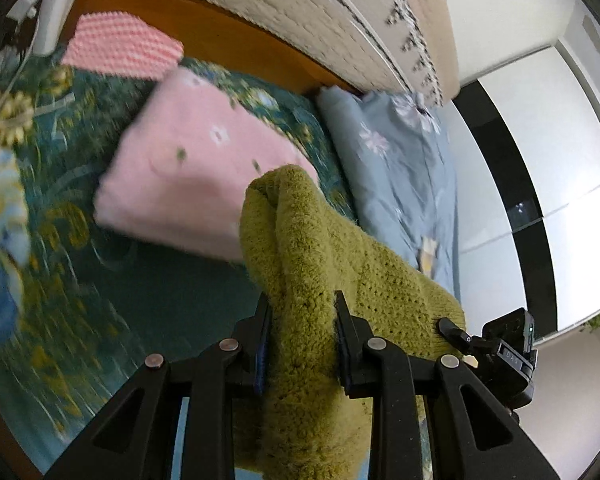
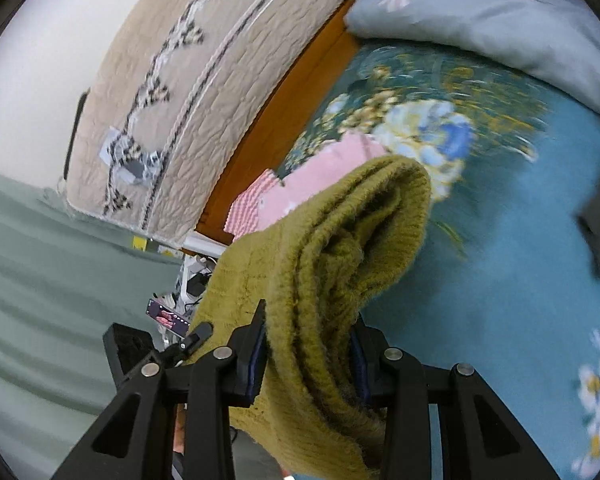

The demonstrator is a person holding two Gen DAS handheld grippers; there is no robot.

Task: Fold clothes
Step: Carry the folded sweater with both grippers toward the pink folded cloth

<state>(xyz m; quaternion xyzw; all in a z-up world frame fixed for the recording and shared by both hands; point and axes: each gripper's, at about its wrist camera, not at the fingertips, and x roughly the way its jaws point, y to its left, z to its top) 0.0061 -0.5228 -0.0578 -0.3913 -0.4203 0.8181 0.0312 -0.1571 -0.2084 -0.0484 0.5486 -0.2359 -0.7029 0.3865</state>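
both fingers [image 1: 302, 320] around green sweater [image 1: 300, 232]

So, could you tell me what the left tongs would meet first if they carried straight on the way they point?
Probably the folded pink blanket on the bed, beyond the green knit that the left tongs hold; depth is unclear.

Both the left gripper [image 1: 302, 312] and right gripper [image 2: 310, 320] are showing black angular linkage arms, round silver rivets and blue-edged pads.
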